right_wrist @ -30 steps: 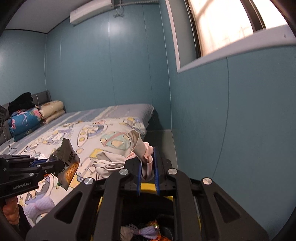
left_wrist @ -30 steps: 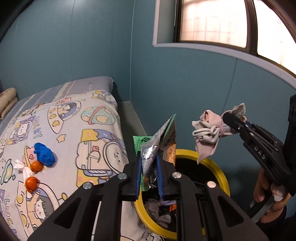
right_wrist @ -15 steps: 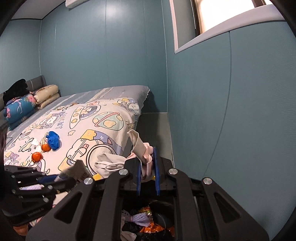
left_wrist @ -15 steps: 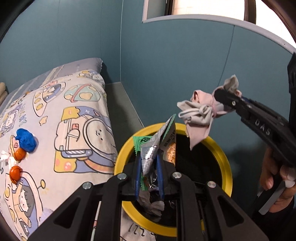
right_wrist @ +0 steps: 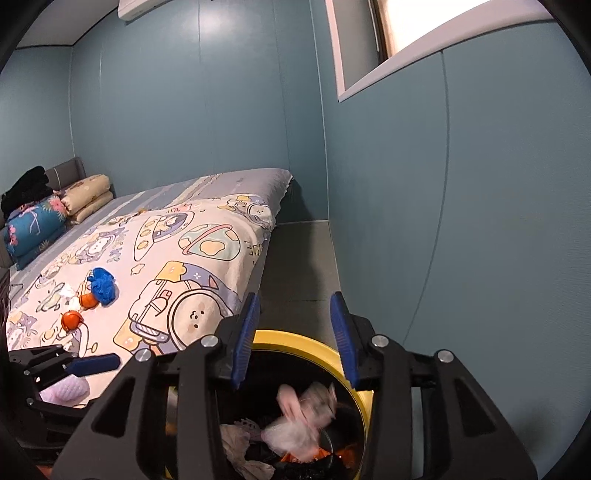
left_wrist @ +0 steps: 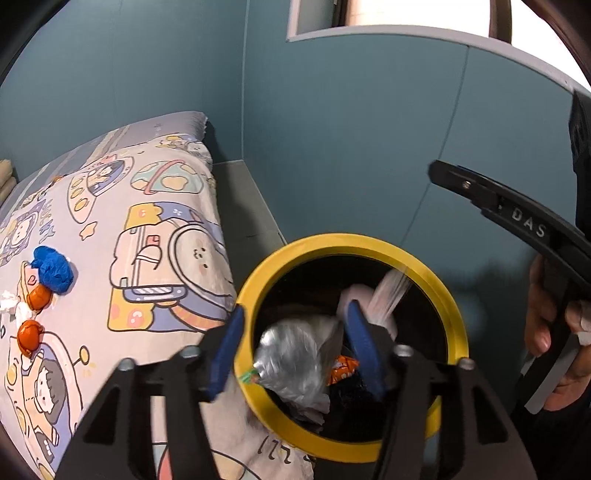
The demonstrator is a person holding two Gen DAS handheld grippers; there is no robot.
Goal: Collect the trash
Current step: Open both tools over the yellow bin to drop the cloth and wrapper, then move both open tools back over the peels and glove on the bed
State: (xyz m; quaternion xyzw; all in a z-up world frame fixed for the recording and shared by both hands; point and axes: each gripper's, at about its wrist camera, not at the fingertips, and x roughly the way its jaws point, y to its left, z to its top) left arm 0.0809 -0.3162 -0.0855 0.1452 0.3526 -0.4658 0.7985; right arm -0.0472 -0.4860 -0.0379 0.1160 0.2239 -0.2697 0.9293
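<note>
I see the trash bin (left_wrist: pixel 439 273), black inside with a yellow rim, right under both my grippers. It has trash in it: a shiny silver snack wrapper (left_wrist: pixel 295 360), blurry, near the top by my left gripper (left_wrist: pixel 293 352), a pink cloth (right_wrist: pixel 303 417), also blurry, inside the bin below my right gripper (right_wrist: pixel 293 336), some orange wrappers (left_wrist: pixel 341 367) and a crumpled white paper (right_wrist: pixel 236 439). My left gripper's blue fingers (left_wrist: pixel 227 354) are opening and nothing is pressed between them. My right gripper's fingers (right_wrist: pixel 341 338) are opening too, and they hold nothing. A hand (left_wrist: pixel 554 332) holds the right gripper's handle. The bin stands on the floor, tight against the side of the bed (right_wrist: pixel 192 258), which has a cartoon spaceman blanket. On the bed lie more bits: a blue crumpled ball (left_wrist: pixel 53 271), two orange balls (left_wrist: pixel 29 334) and white tissue bits (left_wrist: pixel 11 304). Pillows (right_wrist: pixel 86 197) sit at the far end. The walls are blue-green, with a window (right_wrist: pixel 424 22) up high. Between the bed and the wall is a thin grey strip of floor (right_wrist: pixel 299 266), so there is little room there.
</note>
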